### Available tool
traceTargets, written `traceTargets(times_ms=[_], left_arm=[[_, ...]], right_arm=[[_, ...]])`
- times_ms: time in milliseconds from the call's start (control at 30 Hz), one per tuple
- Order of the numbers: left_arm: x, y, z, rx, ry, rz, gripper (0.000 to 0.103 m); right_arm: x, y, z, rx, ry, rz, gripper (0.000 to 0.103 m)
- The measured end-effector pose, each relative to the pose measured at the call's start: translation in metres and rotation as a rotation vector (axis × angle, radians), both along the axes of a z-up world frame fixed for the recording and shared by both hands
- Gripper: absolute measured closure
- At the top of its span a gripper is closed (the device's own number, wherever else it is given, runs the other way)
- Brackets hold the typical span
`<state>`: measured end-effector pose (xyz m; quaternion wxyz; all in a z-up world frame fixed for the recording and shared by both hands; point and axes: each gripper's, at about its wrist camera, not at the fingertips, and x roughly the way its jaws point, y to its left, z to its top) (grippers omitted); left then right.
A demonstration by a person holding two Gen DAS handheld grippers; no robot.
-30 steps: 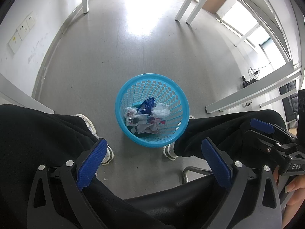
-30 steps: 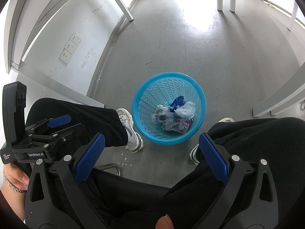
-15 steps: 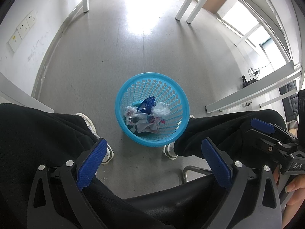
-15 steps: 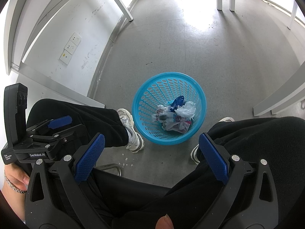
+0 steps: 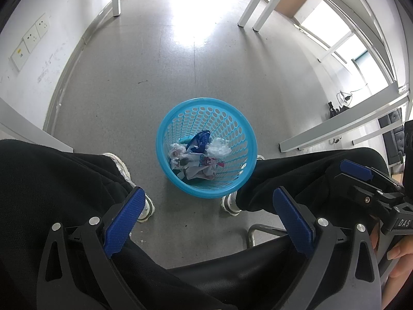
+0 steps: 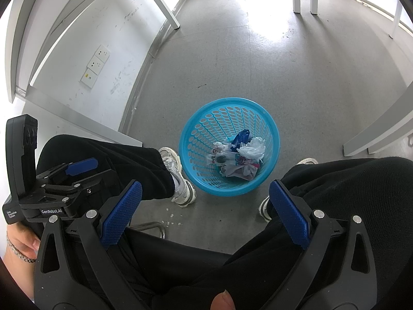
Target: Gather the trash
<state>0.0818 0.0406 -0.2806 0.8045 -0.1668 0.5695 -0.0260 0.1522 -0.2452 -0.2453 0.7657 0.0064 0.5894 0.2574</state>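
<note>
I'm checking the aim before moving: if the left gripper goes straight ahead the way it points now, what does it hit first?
Most likely the blue basket, which sits near the centre of the left gripper's view, between its open fingers. Nothing shows in between, though depth is hard to judge.

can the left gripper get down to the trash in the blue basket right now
Probably yes. The left gripper is open and empty, the blue basket stands uncovered between the person's feet, and nothing lies over the crumpled wrappers inside.

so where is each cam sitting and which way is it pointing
Left wrist: on the open left gripper, looking down at the blue basket of crumpled trash; black-trousered knees, right gripper at right.
Right wrist: on the open right gripper, looking down; left gripper at left.
Shared: basket, trash, shoes, floor.
</note>
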Motion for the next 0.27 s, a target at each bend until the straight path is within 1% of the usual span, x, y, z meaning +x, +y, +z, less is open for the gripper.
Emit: traceTargets(times_ms=[267], left_arm=[[-0.0037, -0.0016, -0.0038, -0.011, 0.008, 0.007, 0.006]], right_arm=[[0.0001, -0.0001, 0.0003, 0.002, 0.001, 0.000, 0.009]])
